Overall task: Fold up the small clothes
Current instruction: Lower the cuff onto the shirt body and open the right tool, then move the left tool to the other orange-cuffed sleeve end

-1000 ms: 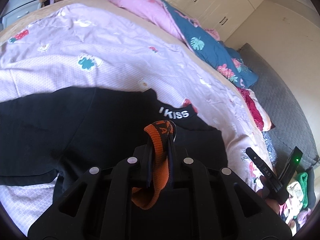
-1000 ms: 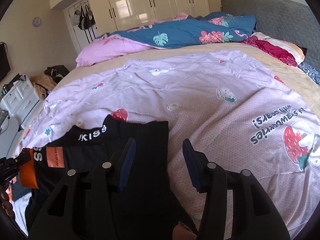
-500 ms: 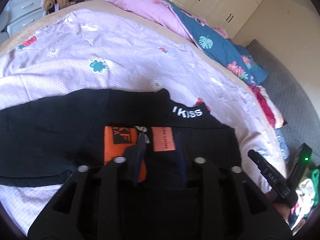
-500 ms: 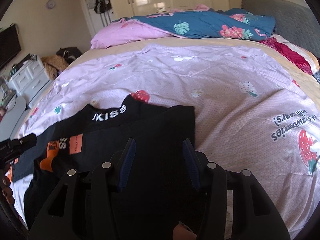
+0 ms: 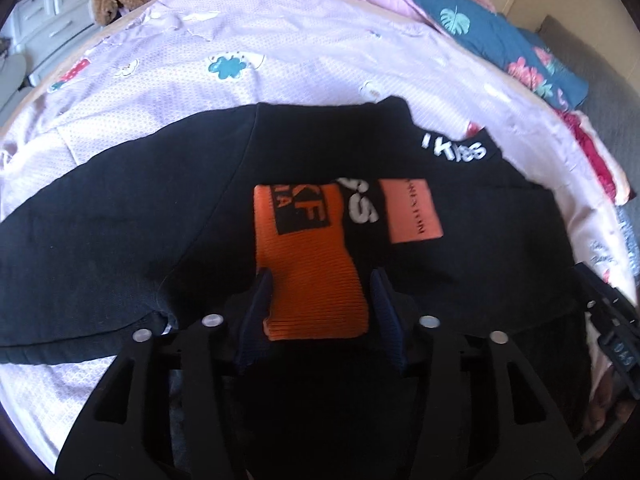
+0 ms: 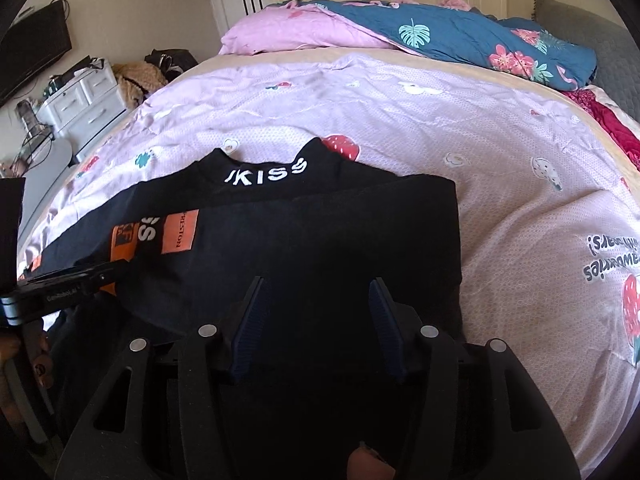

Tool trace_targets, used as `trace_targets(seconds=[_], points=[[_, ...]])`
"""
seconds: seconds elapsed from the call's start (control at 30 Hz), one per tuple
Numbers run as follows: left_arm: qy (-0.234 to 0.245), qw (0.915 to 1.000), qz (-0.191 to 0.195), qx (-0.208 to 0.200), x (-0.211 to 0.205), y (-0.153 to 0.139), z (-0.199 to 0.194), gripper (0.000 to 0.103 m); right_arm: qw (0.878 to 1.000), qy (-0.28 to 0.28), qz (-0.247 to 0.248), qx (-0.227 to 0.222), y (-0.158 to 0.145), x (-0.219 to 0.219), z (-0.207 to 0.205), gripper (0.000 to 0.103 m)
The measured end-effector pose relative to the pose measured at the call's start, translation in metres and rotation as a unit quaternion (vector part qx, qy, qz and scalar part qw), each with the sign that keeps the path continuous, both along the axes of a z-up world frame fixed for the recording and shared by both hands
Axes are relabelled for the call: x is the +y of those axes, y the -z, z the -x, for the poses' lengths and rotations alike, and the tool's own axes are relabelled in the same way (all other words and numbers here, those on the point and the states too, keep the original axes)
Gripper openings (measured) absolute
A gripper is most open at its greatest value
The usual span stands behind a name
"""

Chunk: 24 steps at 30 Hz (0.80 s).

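A black shirt (image 5: 120,208) with a white "KISS" collar (image 5: 454,150) lies on the bed; it also shows in the right wrist view (image 6: 320,240). Its sleeve is folded across the body, and the orange cuff (image 5: 316,276) lies flat between my left gripper's (image 5: 320,284) open fingers, not clamped. My right gripper (image 6: 316,292) is open and empty, low over the shirt's right half. The left gripper shows at the left edge of the right wrist view (image 6: 72,280), by the orange cuff (image 6: 124,242).
The bed has a pale purple strawberry-print sheet (image 6: 440,128). A pink and blue duvet (image 6: 440,36) is heaped at its far side. White drawers (image 6: 84,100) stand left of the bed; wardrobes line the back wall.
My left gripper carried the orange cuff across the shirt, laid it down and opened. My right gripper stayed open and shifted a little over the shirt.
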<state>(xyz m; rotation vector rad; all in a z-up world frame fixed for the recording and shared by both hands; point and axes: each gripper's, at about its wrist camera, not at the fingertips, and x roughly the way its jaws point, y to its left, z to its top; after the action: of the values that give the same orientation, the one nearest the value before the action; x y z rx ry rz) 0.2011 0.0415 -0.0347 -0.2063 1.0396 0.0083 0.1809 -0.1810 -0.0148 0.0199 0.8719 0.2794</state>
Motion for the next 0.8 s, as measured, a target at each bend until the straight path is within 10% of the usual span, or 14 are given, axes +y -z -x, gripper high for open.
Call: trace_targets(seconds=[0.33, 0.8], points=[[0.002, 1.0, -0.007, -0.002, 0.0, 0.006, 0.007, 0.045, 0.997, 0.033, 0.021, 0.066, 0.026, -0.009, -0.011, 0.061], [-0.021, 0.9985, 0.025, -0.043, 0.014, -0.027, 0.026, 0.064, 1.0, -0.001, -0.012, 0.011, -0.004, 0.001, 0.005, 0.077]])
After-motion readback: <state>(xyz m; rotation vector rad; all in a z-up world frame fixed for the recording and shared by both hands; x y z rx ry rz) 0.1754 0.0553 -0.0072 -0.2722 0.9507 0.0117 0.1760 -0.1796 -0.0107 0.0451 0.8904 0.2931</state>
